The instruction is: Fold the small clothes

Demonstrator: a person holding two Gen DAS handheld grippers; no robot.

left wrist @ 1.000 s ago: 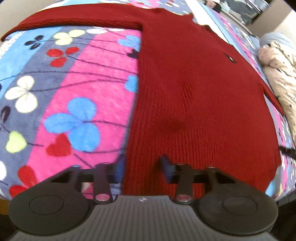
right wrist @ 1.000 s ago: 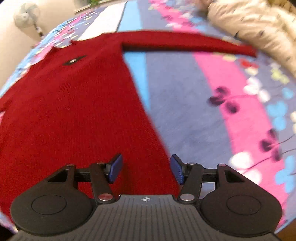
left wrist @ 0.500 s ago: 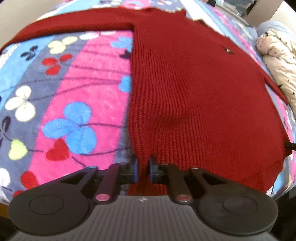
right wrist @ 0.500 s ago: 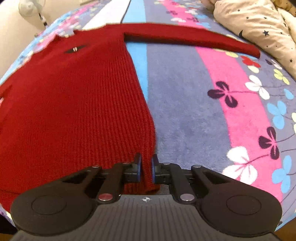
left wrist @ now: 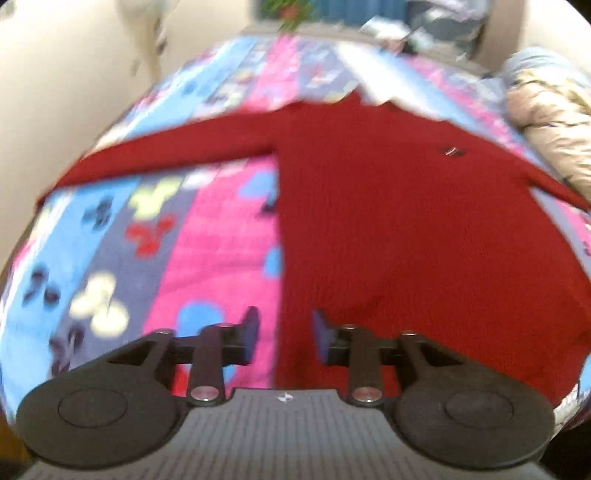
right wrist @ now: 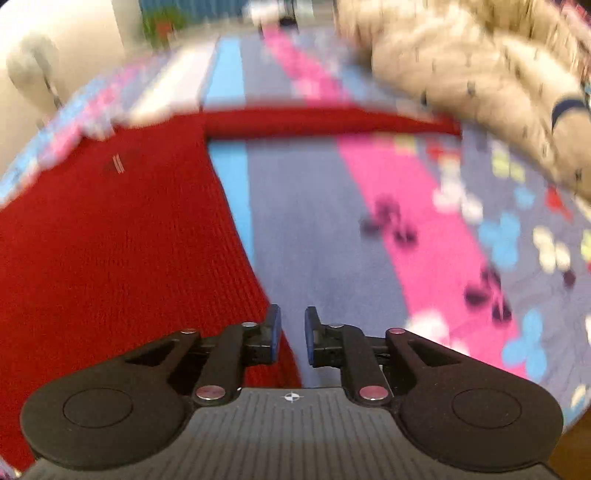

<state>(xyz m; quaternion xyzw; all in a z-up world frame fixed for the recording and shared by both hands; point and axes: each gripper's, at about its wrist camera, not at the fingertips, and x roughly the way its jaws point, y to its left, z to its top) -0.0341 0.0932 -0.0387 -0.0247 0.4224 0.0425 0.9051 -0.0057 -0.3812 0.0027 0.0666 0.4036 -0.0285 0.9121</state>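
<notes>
At the bottom of the left wrist view we see the left gripper (left wrist: 284,332) with its jaws spread wide, holding nothing; the left side edge of the red sweater (left wrist: 406,240) runs between them near its hem. In the right wrist view the right gripper (right wrist: 291,334) has its jaws a little apart, also pinching nothing, and the sweater's other side edge passes just under its left finger. The sweater lies flat, front up, on a striped blanket (left wrist: 207,266) with pink, blue and grey bands and a flower pattern, and fills the centre and right of the left view. One sleeve (left wrist: 159,155) stretches toward the upper left there; the other sleeve (right wrist: 332,122) crosses the upper centre of the right view. Behind it a beige quilt (right wrist: 480,81) lies bunched at the upper right. Farther away, blurred, we make out a cream wall (left wrist: 55,92), a fan (right wrist: 33,70) at the upper left, and a green plant (right wrist: 162,22) at the top.
</notes>
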